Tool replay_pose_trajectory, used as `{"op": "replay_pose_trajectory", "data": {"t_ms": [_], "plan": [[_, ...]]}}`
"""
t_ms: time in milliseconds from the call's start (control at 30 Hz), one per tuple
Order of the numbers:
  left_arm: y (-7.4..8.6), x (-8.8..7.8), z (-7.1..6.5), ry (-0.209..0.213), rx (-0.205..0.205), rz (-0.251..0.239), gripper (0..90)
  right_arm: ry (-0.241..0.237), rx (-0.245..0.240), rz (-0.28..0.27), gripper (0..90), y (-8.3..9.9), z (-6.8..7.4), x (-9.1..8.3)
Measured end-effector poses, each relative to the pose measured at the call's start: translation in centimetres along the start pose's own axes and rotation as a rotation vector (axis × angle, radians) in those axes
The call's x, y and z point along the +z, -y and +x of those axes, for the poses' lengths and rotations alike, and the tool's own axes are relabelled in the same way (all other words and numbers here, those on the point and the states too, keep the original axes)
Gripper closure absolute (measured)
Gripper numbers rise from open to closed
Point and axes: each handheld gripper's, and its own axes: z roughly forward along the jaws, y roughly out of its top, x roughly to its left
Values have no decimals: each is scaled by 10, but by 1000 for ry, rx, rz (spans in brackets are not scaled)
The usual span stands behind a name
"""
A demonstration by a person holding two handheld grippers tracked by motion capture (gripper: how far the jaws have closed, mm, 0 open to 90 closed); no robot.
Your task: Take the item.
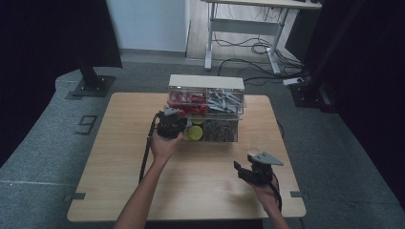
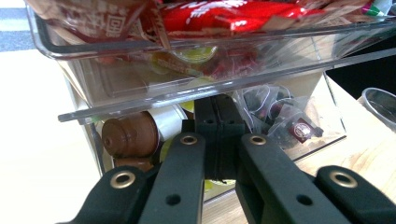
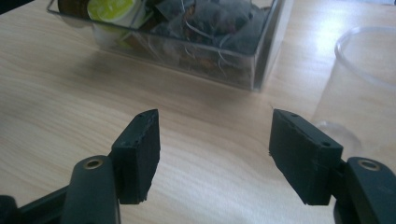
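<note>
High view: left tool (image 1: 171, 114) at centre frame, jaws closed at the clear drawer box (image 1: 217, 98).
Right tool (image 1: 248, 171): lower right, open, empty, above table (image 1: 119, 157).

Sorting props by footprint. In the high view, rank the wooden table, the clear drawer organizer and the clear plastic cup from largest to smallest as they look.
1. Wooden table, by far the largest.
2. Clear drawer organizer, at the table's far side.
3. Clear plastic cup, smallest; its faint outline makes its extent hard to trace, yet it is plainly smaller.
</note>
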Motion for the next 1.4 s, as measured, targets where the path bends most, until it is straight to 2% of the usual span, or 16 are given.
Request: {"op": "replay_pose_trajectory", "data": {"t_ms": [100, 467, 700, 800, 1400], "plan": [[0, 0, 1, 3, -3, 1, 899, -3, -11, -2, 347, -8, 2, 3], [-1, 0, 1, 5, -1, 7, 899, -22, -4, -3, 349, -30, 7, 14], [0, 2, -1, 11, -2, 6, 899, -30, 7, -11, 351, -40, 9, 21], [-1, 2, -2, 13, 0, 7, 898, -28, -5, -13, 352, -44, 12, 25], [-2, 3, -5, 13, 7, 11, 898, -13, -18, -12, 406, -56, 12, 47]]}}
